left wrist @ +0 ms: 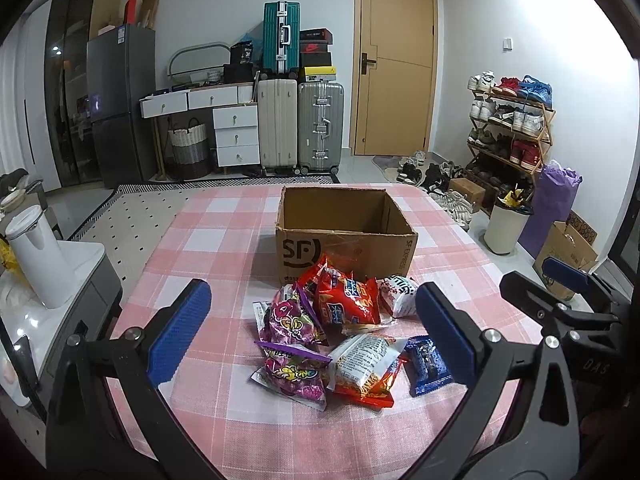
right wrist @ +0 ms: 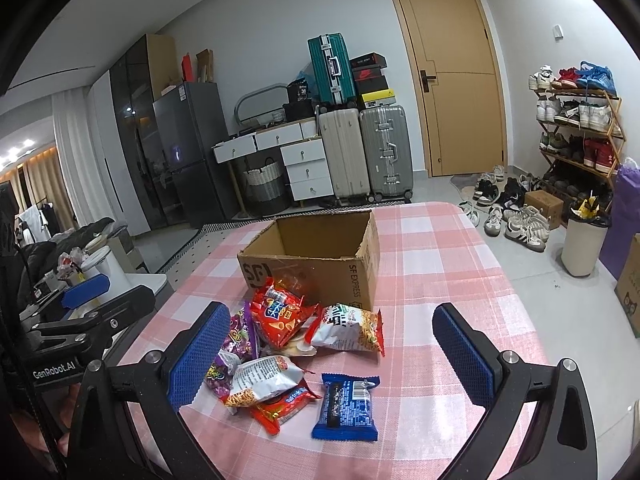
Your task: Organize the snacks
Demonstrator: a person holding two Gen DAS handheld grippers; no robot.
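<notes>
The snack packets (left wrist: pixel 340 336) lie heaped on the pink checked tablecloth (left wrist: pixel 224 240) just before the open cardboard box (left wrist: pixel 344 236), with the left gripper (left wrist: pixel 312 332) and right gripper (right wrist: pixel 332 356) hovering above, jaws spread and empty.

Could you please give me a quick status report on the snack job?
Both hand-held grippers, left and right, open, empty. Snack packets piled on table before cardboard box; box looks empty. Nothing in the way.

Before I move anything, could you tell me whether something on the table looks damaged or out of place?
The cardboard box has torn, ragged top edges with no flaps, and the snack packets lie in a loose overlapping heap in front of it, none inside as far as I can see.
</notes>
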